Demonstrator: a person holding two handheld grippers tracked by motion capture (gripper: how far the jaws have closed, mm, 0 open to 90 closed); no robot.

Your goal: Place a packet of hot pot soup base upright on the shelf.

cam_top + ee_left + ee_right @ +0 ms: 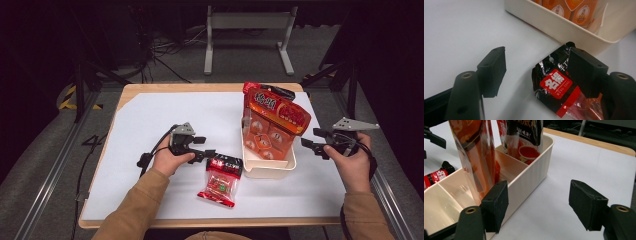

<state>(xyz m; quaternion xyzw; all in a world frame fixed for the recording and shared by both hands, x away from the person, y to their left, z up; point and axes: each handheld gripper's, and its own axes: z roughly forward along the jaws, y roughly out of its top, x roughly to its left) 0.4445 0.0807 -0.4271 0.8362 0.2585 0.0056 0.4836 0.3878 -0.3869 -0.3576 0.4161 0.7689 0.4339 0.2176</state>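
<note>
We note a small packet (pixel 220 180) lying flat on the white desk (pixel 150 130), just in front of the near left corner of the bin (pixel 268 167). Its film is glossy and crinkled: black header with a punched hang hole, red label, clear lower half showing red contents. In the left gripper view, the left gripper (pixel 536 72) sits at the packet's header end; one black, matte, blocky jaw lies against or over the header edge, the other stands apart on bare desk. The jaws are apart, not pressing the packet.

The bin is cream plastic, ribbed walls, rounded corners, thin dividers inside. Two tall pouches stand in it: a glossy orange-red pouch (pixel 275 122) leaning in the middle, and a darker pouch (pixel 524 137) in the far compartment. The nearest compartment is bare.

The right gripper (pixel 312 142) hovers just right of the bin, jaws apart with nothing between them; in its own view one jaw is close to the bin wall.

Open room: wide bare desk to the left and behind the packet; a narrower strip between bin and right desk edge.
</note>
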